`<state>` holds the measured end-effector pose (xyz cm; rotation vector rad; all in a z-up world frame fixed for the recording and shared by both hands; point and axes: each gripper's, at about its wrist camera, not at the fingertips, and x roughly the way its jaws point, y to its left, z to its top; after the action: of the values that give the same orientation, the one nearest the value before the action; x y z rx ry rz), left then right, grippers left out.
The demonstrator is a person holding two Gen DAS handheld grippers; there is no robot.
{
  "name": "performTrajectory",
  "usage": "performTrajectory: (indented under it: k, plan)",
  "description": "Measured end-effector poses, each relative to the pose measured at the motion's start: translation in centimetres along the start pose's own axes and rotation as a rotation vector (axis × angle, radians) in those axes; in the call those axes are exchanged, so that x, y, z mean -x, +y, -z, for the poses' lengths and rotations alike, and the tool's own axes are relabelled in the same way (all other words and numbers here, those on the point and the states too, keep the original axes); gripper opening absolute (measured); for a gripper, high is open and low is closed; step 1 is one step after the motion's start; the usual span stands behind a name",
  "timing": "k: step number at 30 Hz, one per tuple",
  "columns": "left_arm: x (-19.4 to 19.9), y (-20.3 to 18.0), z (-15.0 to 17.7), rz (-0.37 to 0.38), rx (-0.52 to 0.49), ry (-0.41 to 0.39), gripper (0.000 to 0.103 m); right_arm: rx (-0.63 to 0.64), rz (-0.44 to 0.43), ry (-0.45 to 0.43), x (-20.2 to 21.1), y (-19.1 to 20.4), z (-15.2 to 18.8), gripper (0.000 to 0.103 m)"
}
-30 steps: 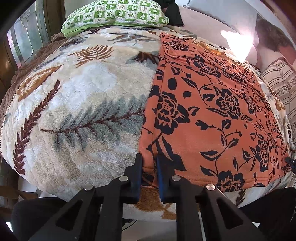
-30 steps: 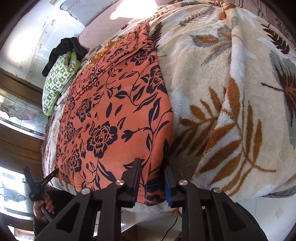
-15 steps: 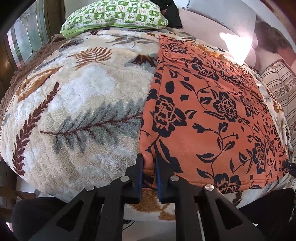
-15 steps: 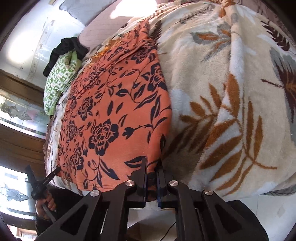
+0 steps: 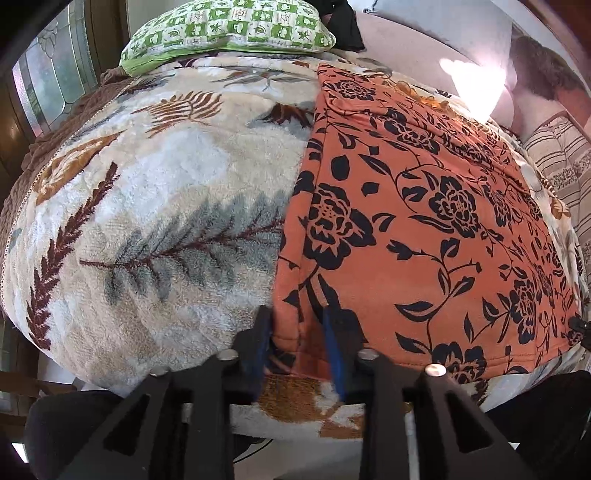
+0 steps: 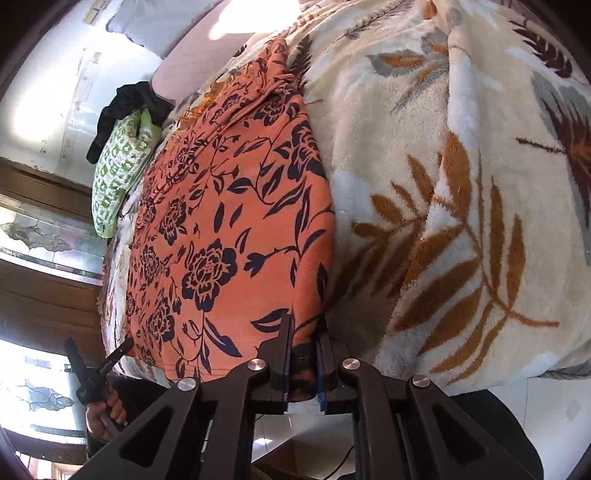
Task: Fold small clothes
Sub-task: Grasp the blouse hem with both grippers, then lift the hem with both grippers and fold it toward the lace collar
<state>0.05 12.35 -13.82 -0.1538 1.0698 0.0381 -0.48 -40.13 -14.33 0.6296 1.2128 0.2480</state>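
The orange floral garment (image 5: 424, 229) lies flat on the bed's leaf-print blanket (image 5: 155, 192), its hem along the near edge. At its left near corner, the left hand-held gripper (image 5: 297, 347) has just been opening; the jaws stand apart with the hem loose between them. At the right corner, the right hand-held gripper (image 6: 303, 360) has eased a touch, narrow jaws apparently still pinching the hem. Bare blanket stretches wide either side; a green pillow (image 5: 229, 29) sits at the far edge.

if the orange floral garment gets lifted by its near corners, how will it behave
Probably floppy: the orange floral garment lies draped and creased over the blanket. Likely light, being thin. It may drag on that fleecy pile rather than slide.
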Motion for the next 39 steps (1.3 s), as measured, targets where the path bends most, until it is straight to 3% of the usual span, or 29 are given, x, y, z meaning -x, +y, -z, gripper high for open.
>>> performTrajectory:
  k: [1,4,6,7,8,9,10,11,15,20,30,32,34,35,37,39]
  plan:
    - [-0.1,0.0,0.0,0.004,0.002,0.004,0.047,-0.005,-0.002,0.001,-0.1,-0.2,0.0,0.016]
    - [-0.2,-0.2,0.1,0.003,-0.006,0.002,0.049,-0.038,-0.007,0.012,-0.4,-0.9,-0.2,0.027]
    - [-0.3,-0.4,0.1,-0.002,-0.015,0.0,0.049,-0.043,-0.034,0.016,-0.4,-1.0,-0.1,0.064]
    - [-0.4,-0.4,0.1,-0.005,-0.018,0.002,0.047,-0.034,-0.041,0.013,-0.4,-0.9,-0.2,0.066]
    - [-0.4,-0.3,0.1,-0.011,-0.019,0.004,0.029,-0.019,-0.02,0.002,-0.2,-0.7,-0.2,0.065]
    - [-0.4,-0.3,0.0,-0.009,-0.019,0.005,0.017,-0.013,-0.029,-0.007,0.0,-0.6,-0.2,0.059]
    - [-0.3,-0.2,-0.2,0.005,-0.014,0.011,0.014,-0.017,-0.047,-0.007,0.0,-0.7,-0.3,0.045]
    - [-0.2,-0.1,-0.3,0.01,-0.008,0.013,0.012,-0.031,-0.049,-0.004,0.0,-0.9,-0.4,0.013]
    - [1.0,0.1,-0.6,0.03,0.004,-0.028,0.012,-0.031,-0.091,-0.02,0.9,-0.6,-0.4,0.008]
    - [0.0,0.1,-0.4,0.025,0.004,0.005,0.012,-0.044,-0.088,0.0,0.3,-1.1,-0.7,0.008]
    - [-0.1,0.0,-0.3,0.02,-0.002,-0.003,0.014,-0.087,-0.103,0.009,0.0,-1.7,-0.9,0.012]
    - [-0.4,0.0,-0.3,0.026,0.002,0.006,0.021,-0.073,-0.105,0.013,0.1,-1.7,-0.9,0.012]
    - [-0.4,-0.1,-0.3,0.028,0.001,0.007,0.022,-0.075,-0.089,0.037,-0.3,-1.8,-1.0,0.012]
    - [-0.4,-0.2,-0.4,0.025,-0.005,0.01,0.022,-0.074,-0.084,0.041,-0.4,-1.9,-1.1,0.012]
    - [-0.2,-0.1,-0.7,0.04,-0.003,0.017,0.012,-0.053,-0.079,0.041,-0.3,-1.5,-1.3,0.011]
    - [0.4,0.0,-1.3,0.066,0.006,0.01,0.011,-0.045,-0.111,0.028,0.3,-1.0,-1.7,0.008]
